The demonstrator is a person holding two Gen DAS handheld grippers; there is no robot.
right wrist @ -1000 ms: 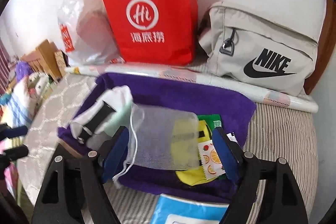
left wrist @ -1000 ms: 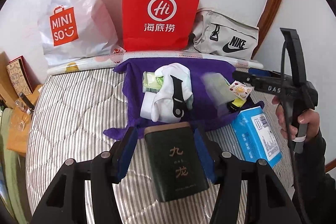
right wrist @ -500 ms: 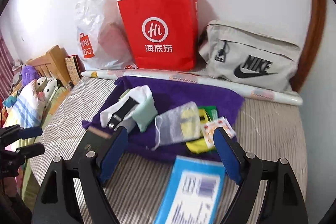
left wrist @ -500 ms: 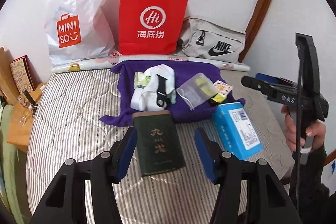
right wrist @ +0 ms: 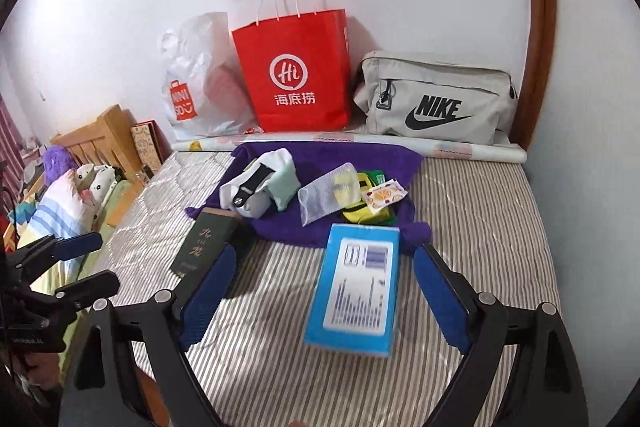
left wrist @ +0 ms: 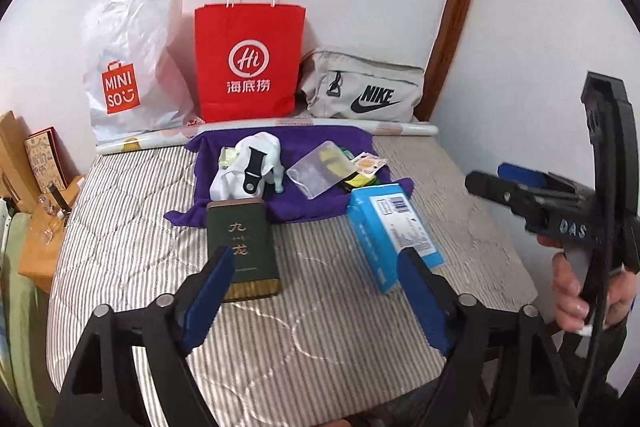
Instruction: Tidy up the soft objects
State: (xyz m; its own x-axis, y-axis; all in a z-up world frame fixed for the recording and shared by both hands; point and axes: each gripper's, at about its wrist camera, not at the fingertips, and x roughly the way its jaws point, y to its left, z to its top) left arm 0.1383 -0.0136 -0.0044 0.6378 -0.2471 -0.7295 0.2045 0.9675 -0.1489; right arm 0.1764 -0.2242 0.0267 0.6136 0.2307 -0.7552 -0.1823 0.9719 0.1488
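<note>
A purple cloth (left wrist: pixel 320 143) (right wrist: pixel 332 155) lies on the striped mattress (left wrist: pixel 320 339). On it sit a white sock bundle (left wrist: pixel 262 151) under a black strap, a mesh pouch (left wrist: pixel 320 175) (right wrist: pixel 326 193) and yellow-green packets (right wrist: pixel 362 213). Nearer me are a dark green tin (left wrist: pixel 240 243) and a blue box (left wrist: pixel 394 231) (right wrist: pixel 360 283), both flat on the mattress. My left gripper (left wrist: pixel 314 267) hangs above the mattress, its jaws opening, nothing between them. My right gripper (right wrist: pixel 326 259) hovers over the blue box, jaws opening, pads clear of it.
A white Miniso bag (left wrist: pixel 128 75), a red paper bag (left wrist: pixel 248 67) and a grey Nike bag (left wrist: pixel 364 95) lean on the back wall behind a rolled sheet (left wrist: pixel 400 127). A wooden headboard (right wrist: pixel 100 135) and bedding (right wrist: pixel 60 211) lie left. A hand (left wrist: pixel 576 291) holds the right gripper.
Both grippers have pulled back and upward from the purple cloth. The left jaws have spread wider. The mesh pouch that sat between the right jaws now lies on the cloth.
</note>
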